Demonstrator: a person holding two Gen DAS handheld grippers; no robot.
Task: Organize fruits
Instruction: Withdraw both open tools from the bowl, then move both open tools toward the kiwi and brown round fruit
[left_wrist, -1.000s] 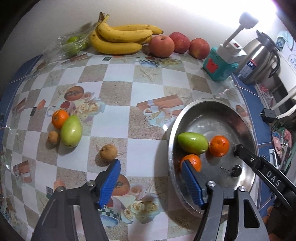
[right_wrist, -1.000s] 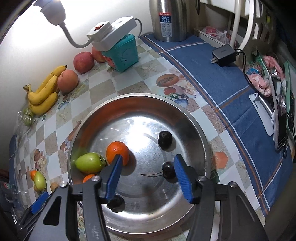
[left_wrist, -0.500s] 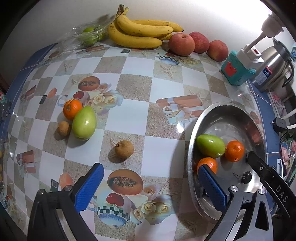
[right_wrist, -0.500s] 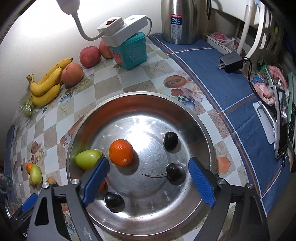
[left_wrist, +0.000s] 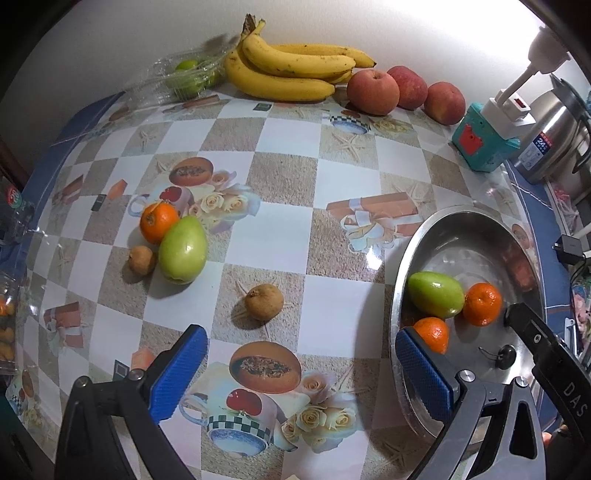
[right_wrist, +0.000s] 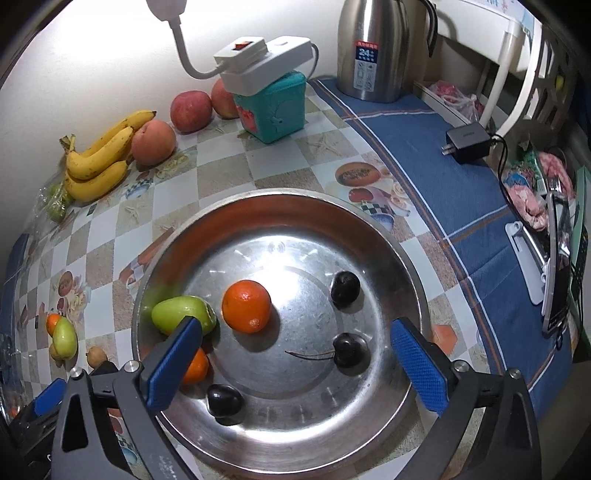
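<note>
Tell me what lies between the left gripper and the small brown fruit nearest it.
Nothing solid: in the left wrist view, only bare checkered tablecloth with a printed picture lies between the open left gripper and the small brown fruit.

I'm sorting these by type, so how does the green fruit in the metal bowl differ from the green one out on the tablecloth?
The green fruit in the bowl lies on its side beside two oranges; the green fruit on the tablecloth points away from the camera, flanked by one orange and a small brown fruit. Both are glossy, pear-shaped, and look like the same kind.
</note>
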